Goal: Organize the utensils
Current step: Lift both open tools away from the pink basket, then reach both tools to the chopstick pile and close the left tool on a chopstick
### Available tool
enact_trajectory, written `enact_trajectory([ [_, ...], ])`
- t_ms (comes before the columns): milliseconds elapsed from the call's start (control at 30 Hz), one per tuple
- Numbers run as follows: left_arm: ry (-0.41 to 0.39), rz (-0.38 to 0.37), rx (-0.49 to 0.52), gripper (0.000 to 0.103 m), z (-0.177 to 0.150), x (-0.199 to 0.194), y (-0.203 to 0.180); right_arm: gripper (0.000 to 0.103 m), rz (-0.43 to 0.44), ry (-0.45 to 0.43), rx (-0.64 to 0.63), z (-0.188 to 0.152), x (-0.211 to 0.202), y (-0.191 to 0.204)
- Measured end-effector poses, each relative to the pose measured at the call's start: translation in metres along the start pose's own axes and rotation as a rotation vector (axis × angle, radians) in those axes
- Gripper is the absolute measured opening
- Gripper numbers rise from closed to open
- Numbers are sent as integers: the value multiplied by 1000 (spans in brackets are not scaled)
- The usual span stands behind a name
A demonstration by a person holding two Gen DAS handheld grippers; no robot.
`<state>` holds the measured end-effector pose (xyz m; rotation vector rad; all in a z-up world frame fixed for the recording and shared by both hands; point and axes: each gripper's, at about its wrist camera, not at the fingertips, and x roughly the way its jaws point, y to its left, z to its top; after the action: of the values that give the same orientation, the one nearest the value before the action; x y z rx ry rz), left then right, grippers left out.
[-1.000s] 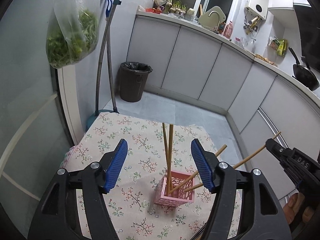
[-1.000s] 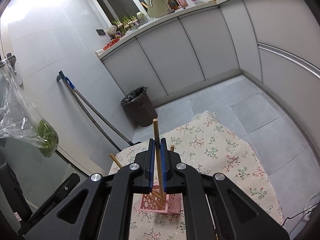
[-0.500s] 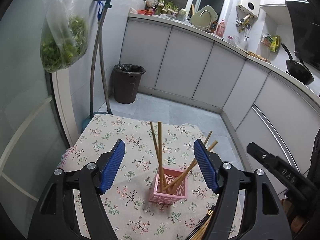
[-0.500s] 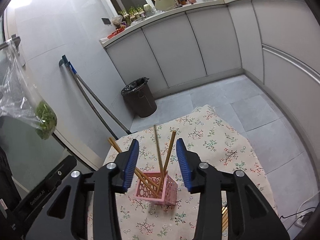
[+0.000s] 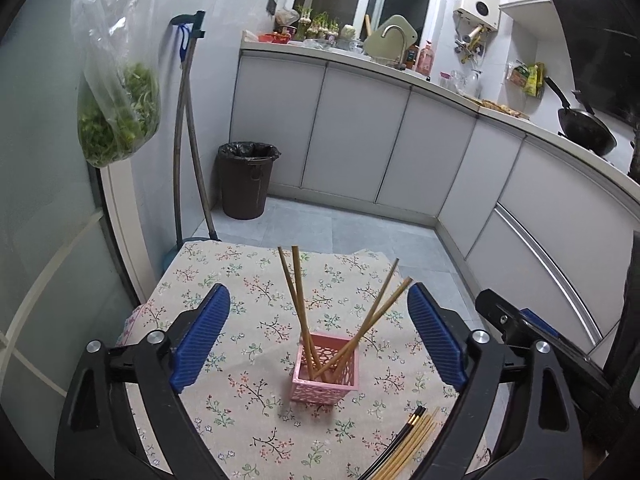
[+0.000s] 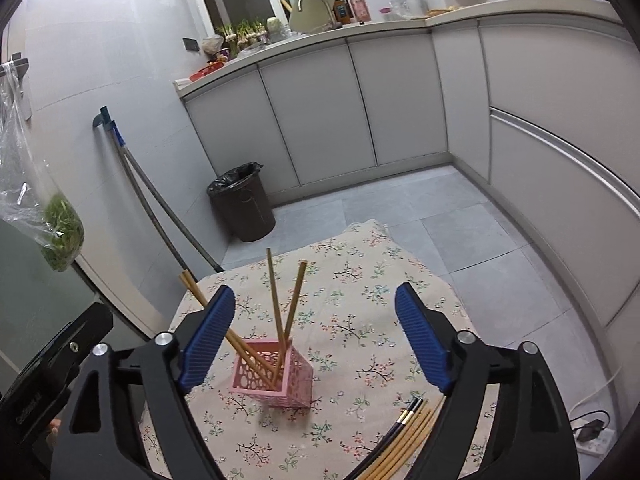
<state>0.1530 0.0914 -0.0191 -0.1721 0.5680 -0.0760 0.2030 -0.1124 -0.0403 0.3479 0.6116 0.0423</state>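
Observation:
A pink perforated holder [image 5: 325, 372] [image 6: 276, 378] stands on the floral tablecloth [image 5: 248, 292] [image 6: 360, 280] with several wooden chopsticks [image 5: 298, 300] [image 6: 276, 304] leaning in it. More chopsticks, wooden and dark [image 5: 408, 440] [image 6: 404, 436], lie loose on the cloth near the front right. My left gripper [image 5: 318, 332] is open and empty, above and behind the holder. My right gripper [image 6: 314, 332] is open and empty, above the holder.
The small table ends at a tiled floor [image 5: 340, 232]. A dark bin [image 5: 247, 180] [image 6: 242, 202] and a mop [image 5: 188, 132] stand by the left wall. A bag of greens [image 5: 116, 120] hangs at the left. Kitchen cabinets [image 5: 360, 144] run behind.
My right gripper opened and let go of a wooden chopstick, which now leans in the pink holder. Both grippers drew back and up from the holder.

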Motion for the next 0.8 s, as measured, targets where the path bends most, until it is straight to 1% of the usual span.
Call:
enact_trajectory([
  [33, 0, 1, 10, 90, -1, -1, -3, 87, -12, -4, 4, 0, -1, -2],
  [133, -5, 7, 35, 91, -4, -2, -9, 90, -36, -17, 3, 1, -4, -5],
  [267, -10, 10, 52, 91, -6, -5, -15, 90, -50, -21, 2, 1, -9, -10],
  [333, -11, 7, 58, 91, -7, -6, -17, 94, -66, -31, 6, -1, -14, -14],
  [400, -15, 4, 63, 92, -8, -7, -19, 96, -85, -41, 7, -3, -18, -20],
  [633, 1, -18, 96, 94, -15, -6, -36, 96, -156, -20, -13, -14, -25, -41],
  [800, 17, -41, 133, 95, -21, -4, -56, 96, -194, 7, 23, -24, -30, -69],
])
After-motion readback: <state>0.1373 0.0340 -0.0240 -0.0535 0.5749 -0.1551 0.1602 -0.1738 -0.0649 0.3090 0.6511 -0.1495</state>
